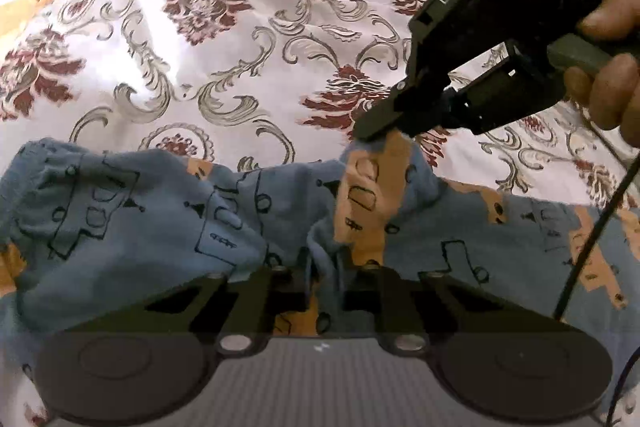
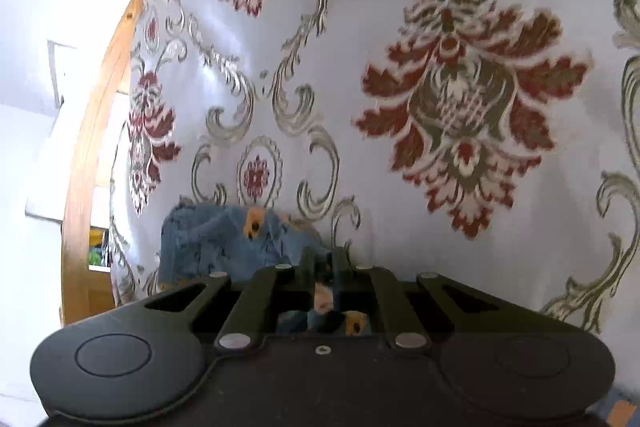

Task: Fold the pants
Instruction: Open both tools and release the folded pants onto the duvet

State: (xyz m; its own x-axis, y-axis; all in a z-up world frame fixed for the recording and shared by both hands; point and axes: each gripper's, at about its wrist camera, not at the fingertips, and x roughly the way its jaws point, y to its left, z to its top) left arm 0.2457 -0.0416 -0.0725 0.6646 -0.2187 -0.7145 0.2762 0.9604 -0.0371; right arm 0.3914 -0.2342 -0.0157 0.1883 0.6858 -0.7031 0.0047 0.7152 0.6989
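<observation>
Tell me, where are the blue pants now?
The blue pants lie across the flowered bedspread, near the left wrist camera, pinched by both the left gripper and right gripper.

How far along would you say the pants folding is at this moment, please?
Early. Done: both grippers have a hold. The left gripper and the right gripper are each shut on the blue patterned pants. In hand: lifting the pinched fabric above the floral bedspread. Left: the pants look bunched and wrinkled, with no neat fold visible yet.
</observation>
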